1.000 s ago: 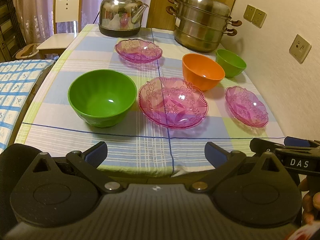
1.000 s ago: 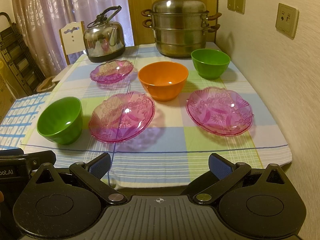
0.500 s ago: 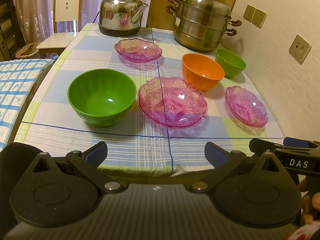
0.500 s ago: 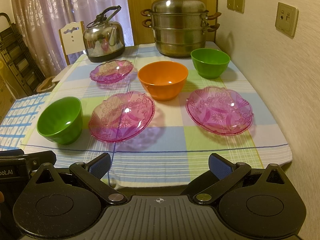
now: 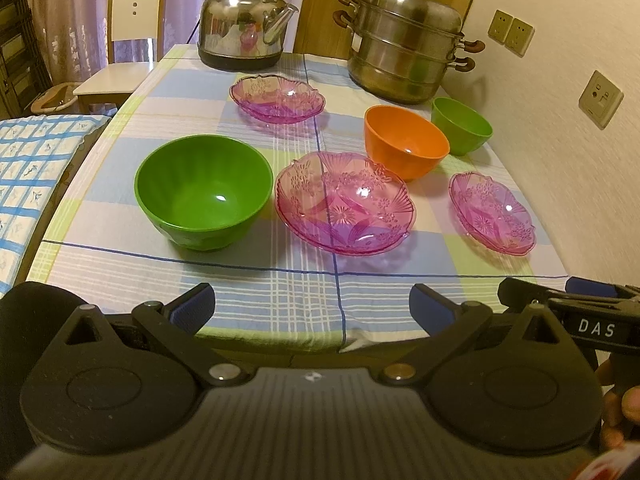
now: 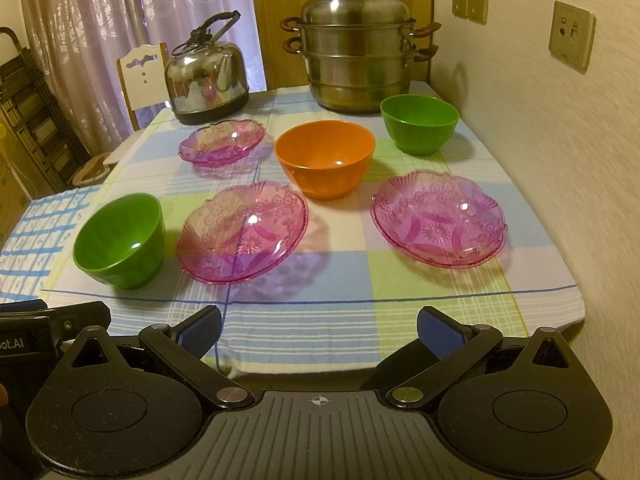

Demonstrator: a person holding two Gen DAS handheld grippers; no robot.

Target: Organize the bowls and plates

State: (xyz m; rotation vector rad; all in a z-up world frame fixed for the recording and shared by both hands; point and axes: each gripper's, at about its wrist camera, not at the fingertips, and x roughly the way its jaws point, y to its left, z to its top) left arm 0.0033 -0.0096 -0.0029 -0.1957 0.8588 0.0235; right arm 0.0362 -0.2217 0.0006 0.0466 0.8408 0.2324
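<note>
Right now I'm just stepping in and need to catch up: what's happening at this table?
A person holds a gripper in each hand at the near edge of the table, and neither touches anything yet. The left gripper and right gripper are both open and empty. Three pink glass plates and three bowls, the near green bowl, an orange bowl and a far green bowl, sit apart on the checked cloth, nothing stacked. A kettle and steamer pot stand at the back.

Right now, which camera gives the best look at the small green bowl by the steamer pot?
The right wrist view: the small green bowl stands whole and unobstructed. In the left wrist view, the orange bowl partly hides it.
</note>
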